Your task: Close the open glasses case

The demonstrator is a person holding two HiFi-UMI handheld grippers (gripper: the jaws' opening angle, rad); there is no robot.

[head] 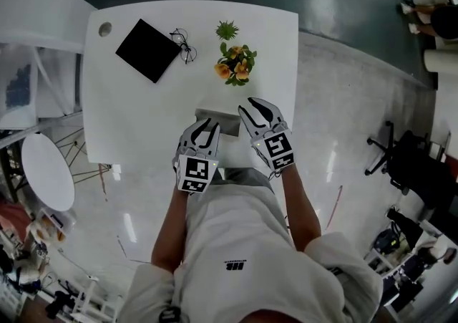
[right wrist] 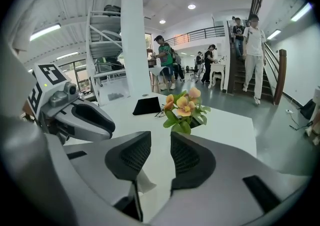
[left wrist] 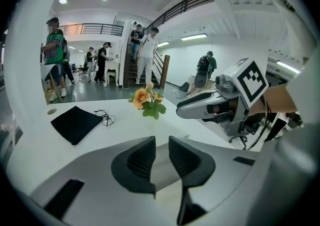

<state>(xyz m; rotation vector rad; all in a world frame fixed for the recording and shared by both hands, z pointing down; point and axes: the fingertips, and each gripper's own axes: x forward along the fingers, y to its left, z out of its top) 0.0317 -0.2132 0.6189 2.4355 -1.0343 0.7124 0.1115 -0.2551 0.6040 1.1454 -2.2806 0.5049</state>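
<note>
**Glasses case not shut yet, both grippers right at it**

Head view: the glasses case (head: 223,122) sits at the near edge of the white table (head: 143,121), right between the left gripper (head: 207,128) and the right gripper (head: 259,110). It looks open to me, so I'd say nothing's done yet and the lid still has to come down. Can't tell from up here if anything's inside. A pair of glasses (head: 182,44) lies out on the table at the far side, just beside a black cloth (head: 149,49), so that pair isn't in the case. There's a little flower plant (head: 235,64) past the case too.

Left gripper view: jaws stand close with a narrow gap, nothing pinched. A grey surface shows through the gap, which I take to be the case.

Right gripper view: same deal, a narrow gap and bare pads. A pale bit sits low beneath the jaws, probably part of the case, but I'm not sure.
</note>
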